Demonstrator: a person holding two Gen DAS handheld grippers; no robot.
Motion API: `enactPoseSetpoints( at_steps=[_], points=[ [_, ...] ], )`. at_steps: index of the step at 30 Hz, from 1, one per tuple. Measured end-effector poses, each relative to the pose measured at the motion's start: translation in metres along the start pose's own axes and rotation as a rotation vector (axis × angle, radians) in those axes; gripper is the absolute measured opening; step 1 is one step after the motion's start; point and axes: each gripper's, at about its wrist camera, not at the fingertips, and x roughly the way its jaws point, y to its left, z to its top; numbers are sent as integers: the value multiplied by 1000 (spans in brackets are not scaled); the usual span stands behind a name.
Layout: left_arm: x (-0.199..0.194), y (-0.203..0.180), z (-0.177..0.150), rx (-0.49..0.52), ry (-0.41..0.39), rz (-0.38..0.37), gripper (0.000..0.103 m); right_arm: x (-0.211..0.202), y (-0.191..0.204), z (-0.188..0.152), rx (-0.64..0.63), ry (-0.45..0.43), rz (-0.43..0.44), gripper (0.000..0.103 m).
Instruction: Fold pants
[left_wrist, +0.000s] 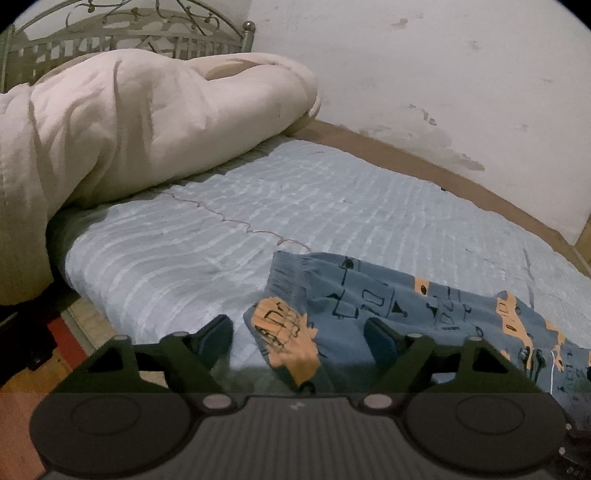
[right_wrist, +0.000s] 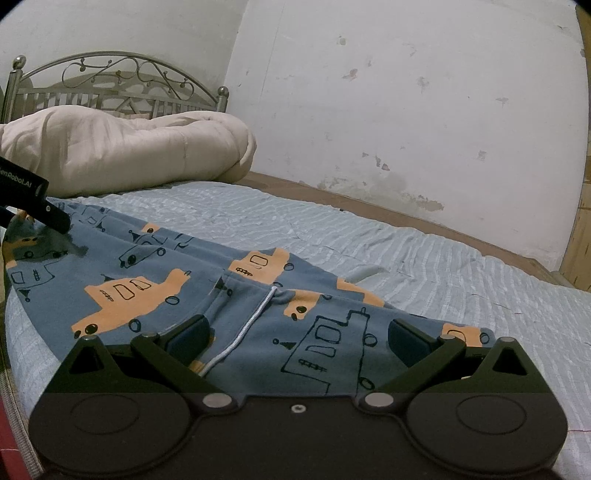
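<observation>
While the soft blue-grey pants (right_wrist: 155, 280), printed with orange vehicles and black line-drawn blocks, lie spread along the near side of the bed, their knit cloth bunches into gentle ridges at the cuff end and lies flatter toward the waist. A white braided drawstring (right_wrist: 243, 328) runs out of the gathered waistband. Beneath them a pale blue bedsheet (left_wrist: 258, 206) shows a ribbed, crinkled weave, and a puffy cream comforter (left_wrist: 147, 122) is heaped in thick rolls near the ornate metal headboard (right_wrist: 110, 85). A stained white wall (right_wrist: 406, 110) rises behind the brown bed frame. Low over the cuff end, the left gripper (left_wrist: 299, 341) has its dark padded fingers spread wide, an orange-printed fold between them but ungripped. Held level and low over the waist end, the right gripper (right_wrist: 299, 338) has its fingers likewise parted on either side of the drawstring, clamping nothing.
</observation>
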Motion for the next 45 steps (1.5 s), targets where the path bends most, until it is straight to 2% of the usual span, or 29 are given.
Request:
enactPoseSetpoints(
  at_steps=[5, 13, 15, 16, 17, 19, 23, 35, 45],
  points=[
    [-3, 2, -1, -32, -7, 0, 62, 0, 0, 0, 1, -1, 0, 102],
    [-9, 7, -10, -122, -32, -21, 53, 0, 0, 0, 2, -2, 0, 102],
    [-10, 12, -10, -158, -38, -36, 46, 0, 0, 0, 2, -2, 0, 102],
    [-11, 15, -10, -180, -43, -33, 34, 0, 0, 0, 2, -2, 0, 102],
    [-11, 18, -10, -201, -44, -38, 30, 0, 0, 0, 2, -2, 0, 102],
    [-12, 24, -10, -234, -41, -58, 27, 0, 0, 0, 2, -3, -1, 102],
    [-14, 24, -11, -231, -51, -64, 21, 0, 0, 0, 2, -4, 0, 102],
    [-22, 4, 0, -165, -65, -27, 18, 1, 1, 0, 4, -6, -1, 102],
    [-50, -34, 16, -23, -157, -39, 17, -1, 6, 2, -9, -33, -20, 102]
  ],
)
